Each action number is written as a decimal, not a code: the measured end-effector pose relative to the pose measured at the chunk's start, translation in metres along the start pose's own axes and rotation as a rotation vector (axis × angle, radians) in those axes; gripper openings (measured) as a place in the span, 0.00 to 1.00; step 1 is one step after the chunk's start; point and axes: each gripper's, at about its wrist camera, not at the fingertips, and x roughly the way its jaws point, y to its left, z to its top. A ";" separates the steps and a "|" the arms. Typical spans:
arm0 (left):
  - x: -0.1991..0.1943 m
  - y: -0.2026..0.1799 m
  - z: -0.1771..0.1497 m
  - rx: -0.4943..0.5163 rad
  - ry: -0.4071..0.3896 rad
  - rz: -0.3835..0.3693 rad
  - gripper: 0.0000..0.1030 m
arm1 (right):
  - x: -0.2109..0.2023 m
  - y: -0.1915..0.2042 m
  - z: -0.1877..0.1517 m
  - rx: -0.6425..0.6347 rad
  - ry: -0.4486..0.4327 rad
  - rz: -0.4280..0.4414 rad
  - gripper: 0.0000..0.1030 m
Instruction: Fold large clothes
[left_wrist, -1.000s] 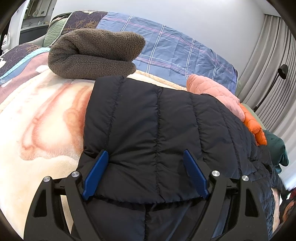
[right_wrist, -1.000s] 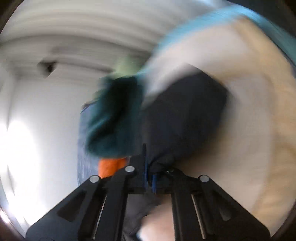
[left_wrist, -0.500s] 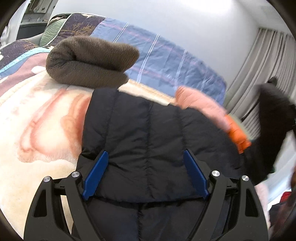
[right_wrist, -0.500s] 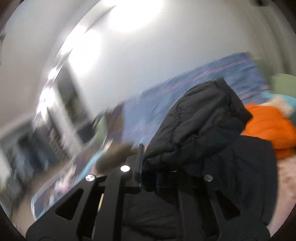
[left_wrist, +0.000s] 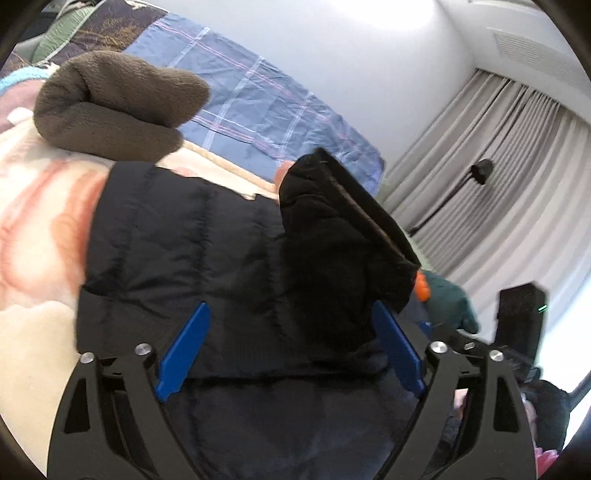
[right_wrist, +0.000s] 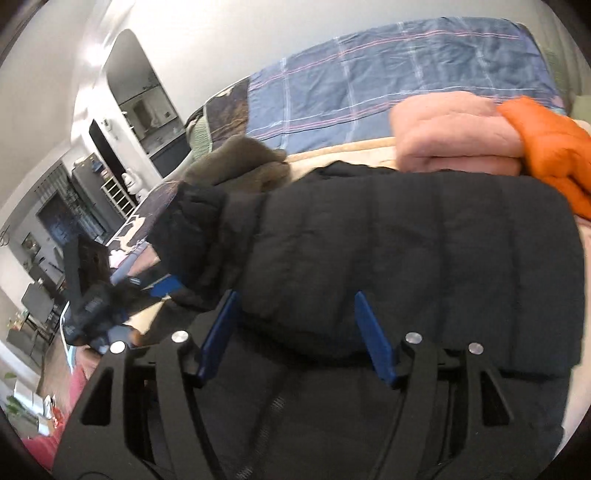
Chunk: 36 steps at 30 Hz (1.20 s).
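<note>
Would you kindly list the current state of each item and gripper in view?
Black quilted puffer jacket: lying on the bed, one part folded over its body.
Brown fleece garment: folded, lying behind the jacket.
Pink quilted garment: folded.
Orange puffer garment: bunched beside the pink one.
Left gripper: open over the jacket.
Right gripper: open.

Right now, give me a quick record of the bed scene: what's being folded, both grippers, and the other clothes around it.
garment being folded: black puffer jacket, lying on the bed
left gripper: open, over the jacket
right gripper: open, over the jacket
brown fleece: folded, beyond the jacket
pink garment: folded, beside the orange jacket
bedding: cream blanket, blue plaid quilt behind
</note>
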 end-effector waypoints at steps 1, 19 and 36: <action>-0.001 -0.002 0.001 0.002 -0.001 -0.016 0.91 | 0.007 -0.004 -0.005 0.014 -0.003 -0.010 0.65; -0.006 -0.043 0.039 0.214 -0.111 0.267 0.03 | -0.032 -0.047 0.001 0.072 -0.111 -0.112 0.67; -0.040 0.008 0.037 0.209 -0.111 0.509 0.47 | -0.008 -0.070 0.011 0.087 -0.055 -0.313 0.59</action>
